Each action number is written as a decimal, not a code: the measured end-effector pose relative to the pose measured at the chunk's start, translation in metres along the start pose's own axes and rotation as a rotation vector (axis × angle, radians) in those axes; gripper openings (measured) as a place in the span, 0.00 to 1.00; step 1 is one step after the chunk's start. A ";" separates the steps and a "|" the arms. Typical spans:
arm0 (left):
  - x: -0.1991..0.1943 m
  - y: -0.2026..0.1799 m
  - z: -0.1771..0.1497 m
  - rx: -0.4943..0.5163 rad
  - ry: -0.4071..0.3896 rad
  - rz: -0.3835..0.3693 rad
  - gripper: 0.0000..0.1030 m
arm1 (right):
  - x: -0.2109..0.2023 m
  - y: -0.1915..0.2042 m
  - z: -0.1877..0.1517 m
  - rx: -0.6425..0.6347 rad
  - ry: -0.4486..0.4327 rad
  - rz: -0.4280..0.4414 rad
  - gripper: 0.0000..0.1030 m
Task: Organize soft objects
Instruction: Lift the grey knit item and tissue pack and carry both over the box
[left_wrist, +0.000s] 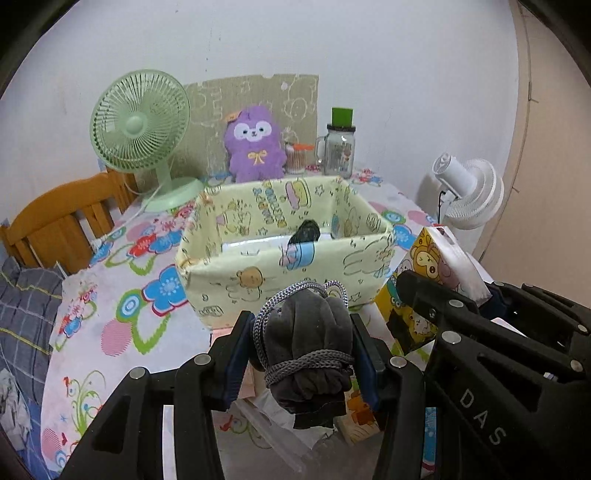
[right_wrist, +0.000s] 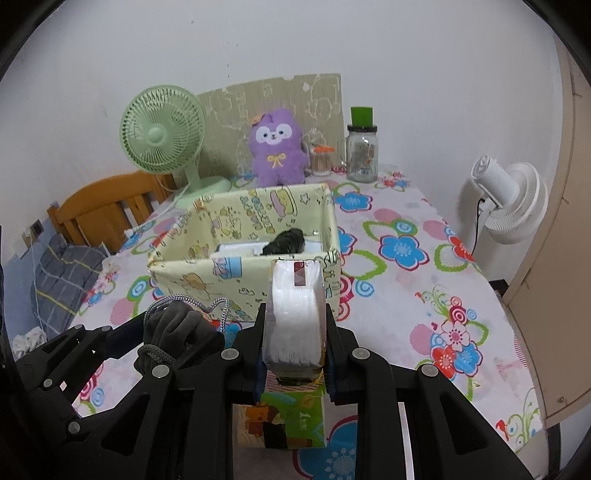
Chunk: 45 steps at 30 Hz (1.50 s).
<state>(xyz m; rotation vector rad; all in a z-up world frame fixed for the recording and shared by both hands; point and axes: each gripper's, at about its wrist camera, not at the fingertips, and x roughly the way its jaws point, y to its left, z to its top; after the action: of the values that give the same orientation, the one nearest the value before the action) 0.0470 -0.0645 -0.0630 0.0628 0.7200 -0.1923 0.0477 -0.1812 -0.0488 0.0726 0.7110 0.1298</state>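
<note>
A grey bundled cloth (left_wrist: 308, 347) tied with cord is clamped in the left hand-held gripper (left_wrist: 301, 356), above the counter (right_wrist: 424, 295) near the yellow fabric box (left_wrist: 284, 254). The right hand-held gripper (right_wrist: 295, 354) grasps a white tissue pack (right_wrist: 295, 314).

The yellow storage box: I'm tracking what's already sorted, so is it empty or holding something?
Not empty. The yellow storage box holds a dark bundle resting on something white; what lies deeper is hidden by its front wall.
</note>
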 end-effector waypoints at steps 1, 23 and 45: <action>-0.002 0.000 0.001 0.000 -0.005 -0.001 0.50 | -0.003 0.001 0.001 -0.001 -0.006 0.000 0.27; -0.040 0.007 0.031 0.005 -0.086 0.023 0.50 | -0.034 0.016 0.035 -0.017 -0.075 0.013 0.27; -0.026 0.016 0.068 0.016 -0.100 0.036 0.50 | -0.014 0.021 0.074 -0.022 -0.084 0.023 0.27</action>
<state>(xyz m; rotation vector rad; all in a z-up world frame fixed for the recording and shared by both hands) 0.0751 -0.0535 0.0050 0.0808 0.6177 -0.1651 0.0834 -0.1640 0.0185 0.0650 0.6253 0.1560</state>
